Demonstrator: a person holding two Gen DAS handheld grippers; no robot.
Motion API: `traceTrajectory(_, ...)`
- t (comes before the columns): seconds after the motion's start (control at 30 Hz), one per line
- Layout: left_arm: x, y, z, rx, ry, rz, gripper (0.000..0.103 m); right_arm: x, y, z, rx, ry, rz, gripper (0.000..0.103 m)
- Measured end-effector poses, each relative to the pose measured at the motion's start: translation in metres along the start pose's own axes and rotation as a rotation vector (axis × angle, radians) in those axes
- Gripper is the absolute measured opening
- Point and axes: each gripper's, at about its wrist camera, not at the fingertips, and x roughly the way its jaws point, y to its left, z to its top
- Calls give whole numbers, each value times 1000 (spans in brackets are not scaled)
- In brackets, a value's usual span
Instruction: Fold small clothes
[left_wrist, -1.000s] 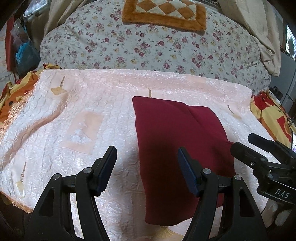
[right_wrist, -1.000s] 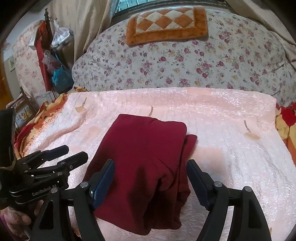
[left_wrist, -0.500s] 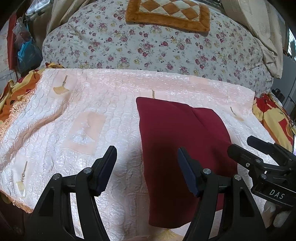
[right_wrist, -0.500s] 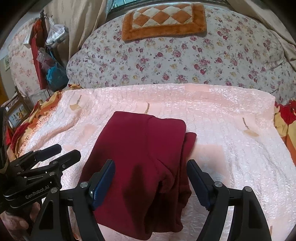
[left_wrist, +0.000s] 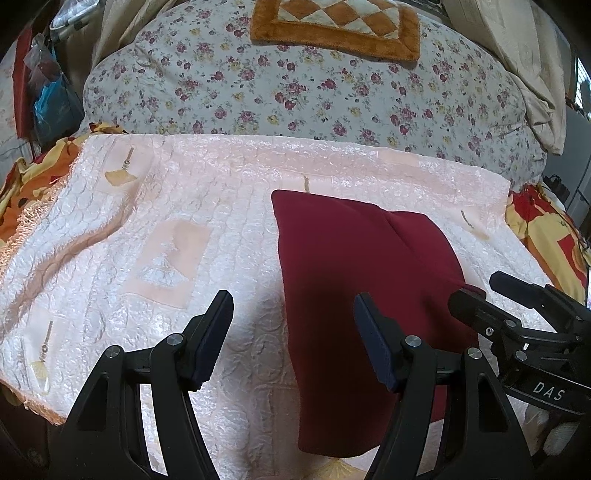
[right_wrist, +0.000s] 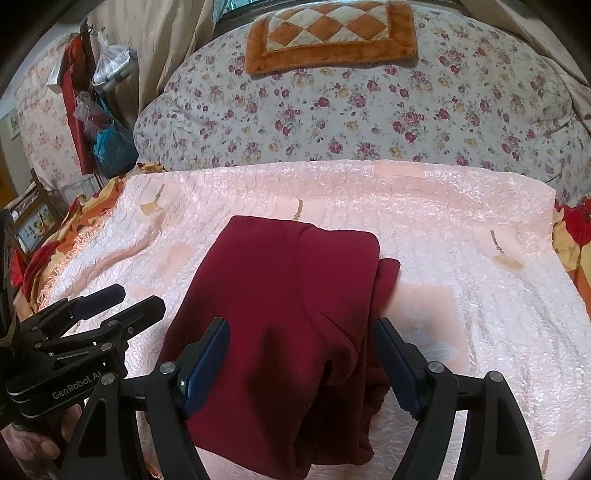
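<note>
Left wrist view: the left gripper (left_wrist: 291, 332) hovers with fingers spread over the folded maroon garment (left_wrist: 362, 280), which lies on a pink quilt (left_wrist: 177, 229).

Right wrist view: the right gripper (right_wrist: 299, 362) has fingers spread above the garment (right_wrist: 280, 306), holding nothing.

A floral quilt (right_wrist: 369, 110) mounds behind the pink bedspread (right_wrist: 461, 258) (beige curtain (right_wrist: 166, 44) hanging at far left)
</note>
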Motion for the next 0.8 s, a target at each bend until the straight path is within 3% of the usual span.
traceTrajectory(0.8,8,-1,-2,1,17,4,68,9,-1,0,2,24,3,77)
